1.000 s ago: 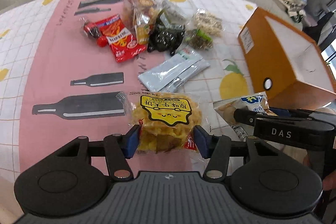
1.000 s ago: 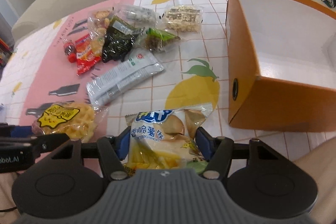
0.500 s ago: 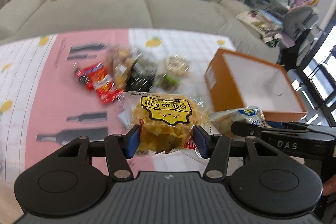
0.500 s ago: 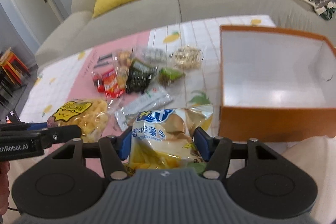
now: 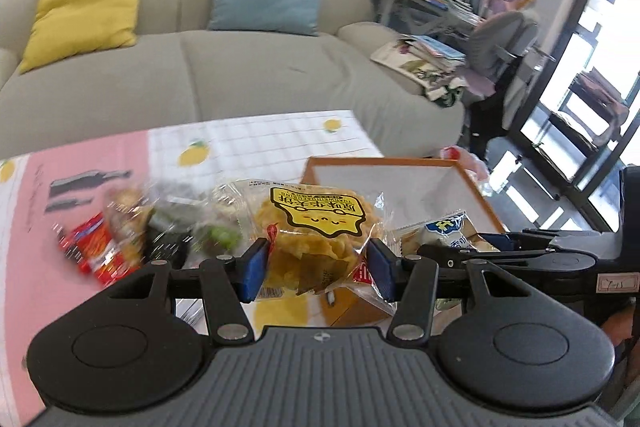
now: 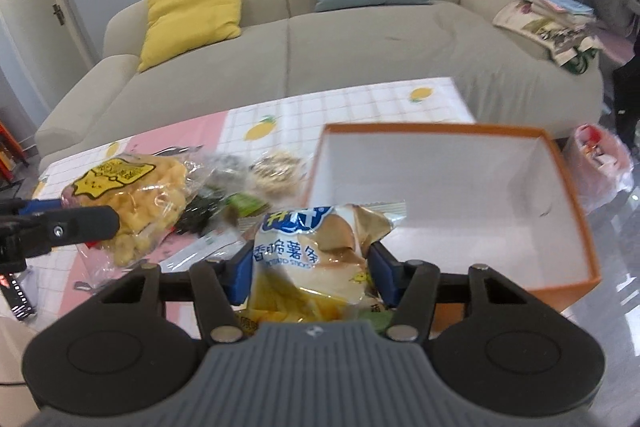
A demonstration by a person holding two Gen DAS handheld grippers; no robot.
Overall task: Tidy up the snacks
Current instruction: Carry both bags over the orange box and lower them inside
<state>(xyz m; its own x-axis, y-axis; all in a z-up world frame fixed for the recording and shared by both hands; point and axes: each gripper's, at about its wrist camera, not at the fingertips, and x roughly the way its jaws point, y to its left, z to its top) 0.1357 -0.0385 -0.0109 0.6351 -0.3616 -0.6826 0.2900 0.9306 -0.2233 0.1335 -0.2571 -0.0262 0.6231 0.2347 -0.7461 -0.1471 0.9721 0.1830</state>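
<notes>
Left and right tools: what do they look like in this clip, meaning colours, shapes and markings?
Both match: the left tool and right tool have a ribbed grey body, two round black discs, black linkage arms with silver pivot screws, and blue pads on the fingers. The right tool, seen side-on from the left view, carries a white label; its text is unreadable. No cables or sleeves are visible.

I count one orange box [image 6: 448, 283], two lifted snack bags, a yellow one [image 5: 316, 227] and a potato-stick one [image 6: 308, 267], and two sofa cushions [image 6: 192, 11].
</notes>
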